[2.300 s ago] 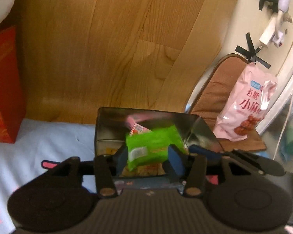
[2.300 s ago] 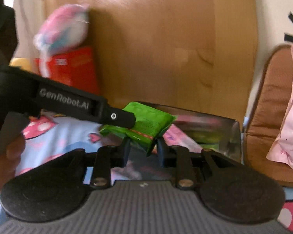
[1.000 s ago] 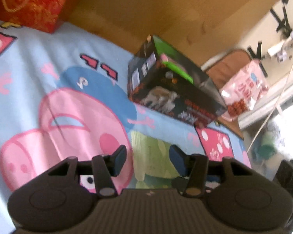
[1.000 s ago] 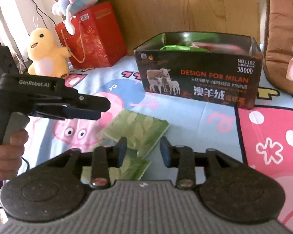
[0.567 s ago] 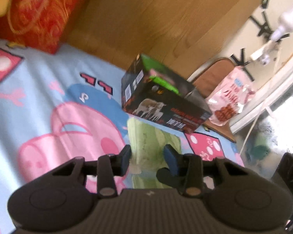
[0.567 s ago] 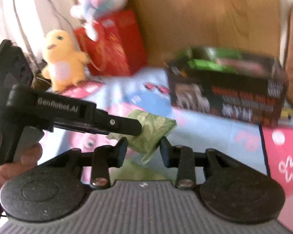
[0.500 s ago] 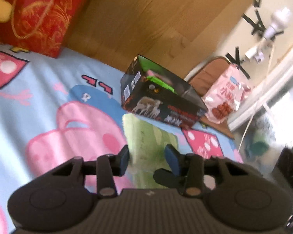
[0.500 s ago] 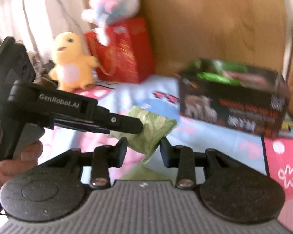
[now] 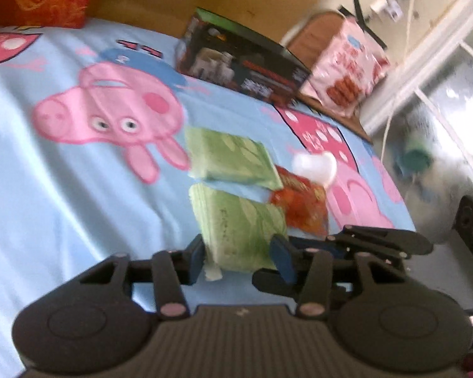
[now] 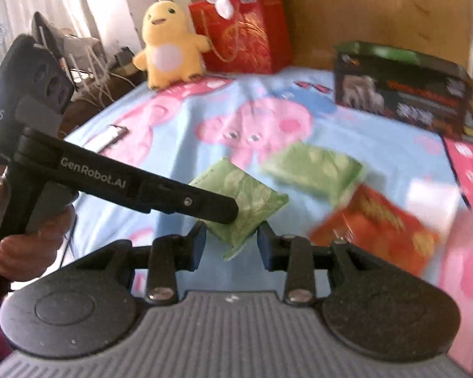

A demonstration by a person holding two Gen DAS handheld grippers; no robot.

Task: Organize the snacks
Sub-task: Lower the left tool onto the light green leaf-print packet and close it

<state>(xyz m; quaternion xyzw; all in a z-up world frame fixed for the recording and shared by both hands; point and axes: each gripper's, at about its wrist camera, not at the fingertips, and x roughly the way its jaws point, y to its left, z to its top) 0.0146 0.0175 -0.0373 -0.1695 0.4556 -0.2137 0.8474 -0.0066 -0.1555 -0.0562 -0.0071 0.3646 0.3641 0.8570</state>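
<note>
Box (image 10: pixel 400 94) receded; right hand-held gripper (image 10: pixel 233 239) pinches packet (image 10: pixel 246 195) (blurred), left hand-held gripper (image 9: pixel 239 258) opening astride.

Your two pale green leaf-print snack packets (image 9: pixel 233 157) lie flat on the bed beside a crinkled orange-red packet (image 9: pixel 302 204); the open black carton (image 9: pixel 246 69) stands well beyond.

Each camera sits just behind its own jaws and looks forward and down along them, close over a bed (image 9: pixel 63 189). The left view faces across toward a black box (image 9: pixel 246 63) by the headboard and a window at right. The right view takes in the same box (image 10: pixel 400 91), green packets (image 10: pixel 315 173), and the left gripper (image 10: pixel 224 211) crossing from the left.
</note>
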